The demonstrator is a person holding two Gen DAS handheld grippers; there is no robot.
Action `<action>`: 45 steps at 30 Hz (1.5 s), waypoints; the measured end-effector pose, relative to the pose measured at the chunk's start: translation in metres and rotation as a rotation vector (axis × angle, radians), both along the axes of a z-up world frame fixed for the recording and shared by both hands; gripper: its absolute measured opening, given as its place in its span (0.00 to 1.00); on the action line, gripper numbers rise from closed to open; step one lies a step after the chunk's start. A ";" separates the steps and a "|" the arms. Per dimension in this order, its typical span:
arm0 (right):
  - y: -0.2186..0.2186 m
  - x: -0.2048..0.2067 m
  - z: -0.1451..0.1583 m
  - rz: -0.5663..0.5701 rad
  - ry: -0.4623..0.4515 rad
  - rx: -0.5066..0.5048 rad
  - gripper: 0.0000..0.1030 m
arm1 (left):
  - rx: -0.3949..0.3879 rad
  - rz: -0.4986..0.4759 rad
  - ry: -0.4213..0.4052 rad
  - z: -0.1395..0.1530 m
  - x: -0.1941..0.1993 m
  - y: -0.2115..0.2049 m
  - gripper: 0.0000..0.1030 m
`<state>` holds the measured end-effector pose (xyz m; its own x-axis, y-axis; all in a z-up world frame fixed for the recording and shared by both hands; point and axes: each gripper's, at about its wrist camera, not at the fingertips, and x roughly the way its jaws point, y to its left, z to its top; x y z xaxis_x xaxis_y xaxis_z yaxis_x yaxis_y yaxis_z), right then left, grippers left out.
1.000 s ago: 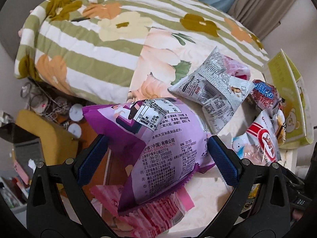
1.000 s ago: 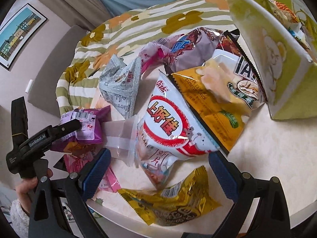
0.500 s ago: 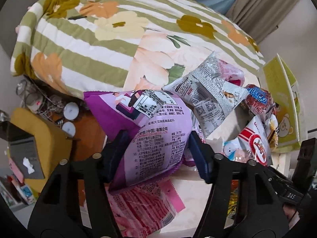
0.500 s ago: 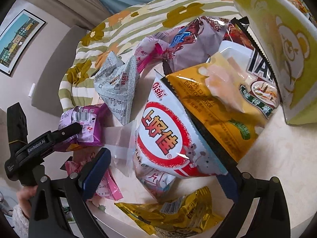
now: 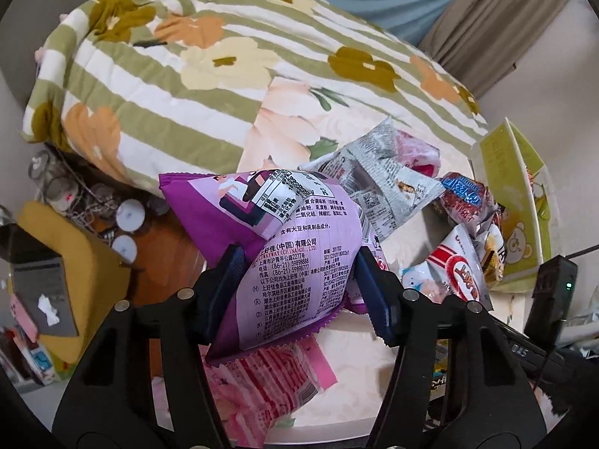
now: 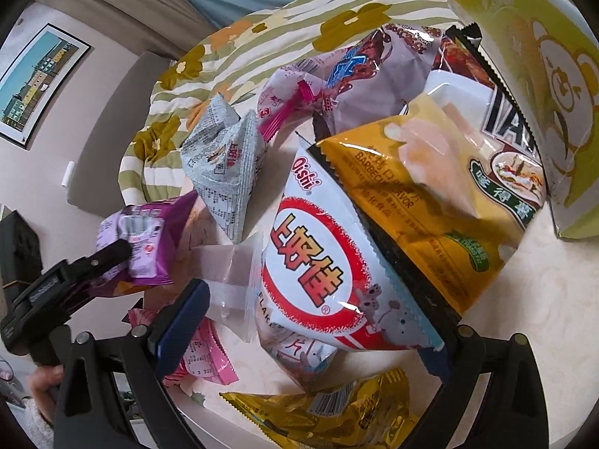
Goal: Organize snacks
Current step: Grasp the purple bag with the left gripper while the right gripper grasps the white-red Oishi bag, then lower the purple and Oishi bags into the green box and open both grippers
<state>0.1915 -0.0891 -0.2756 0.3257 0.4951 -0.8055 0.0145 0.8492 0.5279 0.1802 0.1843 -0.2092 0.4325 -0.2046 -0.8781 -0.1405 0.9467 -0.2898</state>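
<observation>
Purple bag (image 5: 299,258) squeezed tight in our left gripper (image 5: 299,288), lifted for green box (image 5: 524,202). Our right gripper (image 6: 303,336) spread wide around white bag (image 6: 318,273), maybe touching, ready to grab.

Your two wrist cameras, close over the table (image 5: 359,359)

Each looks forward along its fingers toward the bed (image 5: 194,60); both share the grey packet (image 5: 378,191) and red-white bag (image 6: 322,258).

Snack bags (image 6: 329,262) crowd table; bare tabletop (image 6: 543,299) right, below green box (image 6: 524,56).
</observation>
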 end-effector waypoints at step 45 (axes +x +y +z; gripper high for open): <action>-0.104 -0.066 0.195 -0.209 -0.365 -0.160 0.47 | -0.071 -0.301 -0.364 0.165 -0.032 -0.140 0.56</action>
